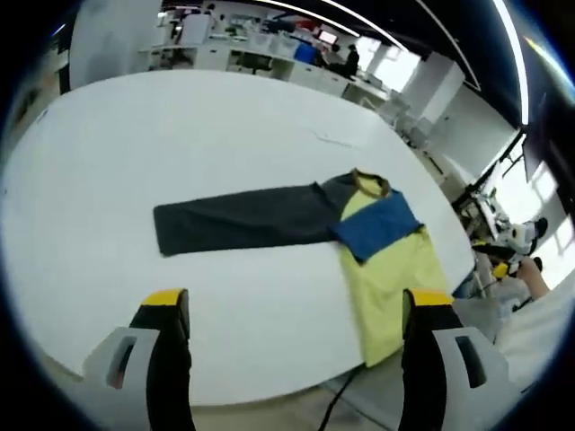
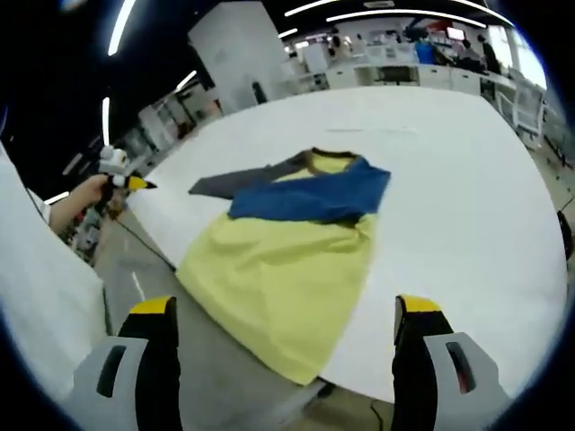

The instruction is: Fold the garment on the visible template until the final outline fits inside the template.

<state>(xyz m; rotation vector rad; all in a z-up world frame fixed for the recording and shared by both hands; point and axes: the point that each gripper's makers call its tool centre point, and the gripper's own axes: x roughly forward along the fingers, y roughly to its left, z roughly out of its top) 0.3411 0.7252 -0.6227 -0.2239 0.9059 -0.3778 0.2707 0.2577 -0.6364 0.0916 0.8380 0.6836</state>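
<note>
A long-sleeved garment (image 1: 386,269) lies flat on the white table (image 1: 180,135). Its body is yellow, with a blue part (image 1: 377,224) folded across the chest and a dark grey sleeve (image 1: 238,220) stretched out to the left. In the right gripper view the garment (image 2: 278,278) has its yellow hem hanging over the table's near edge. My left gripper (image 1: 299,305) hovers open short of the table edge, nothing between its jaws. Open and empty too, my right gripper (image 2: 278,314) is just before the hem. The left gripper (image 2: 121,180) also appears at far left, held in a hand.
The white table (image 2: 467,180) is wide, with a faint mark (image 1: 332,139) beyond the collar. A cable (image 1: 337,400) runs on the floor under the near edge. Office desks and a person (image 1: 350,58) stand far behind. The right gripper (image 1: 508,241) shows at right, in a hand.
</note>
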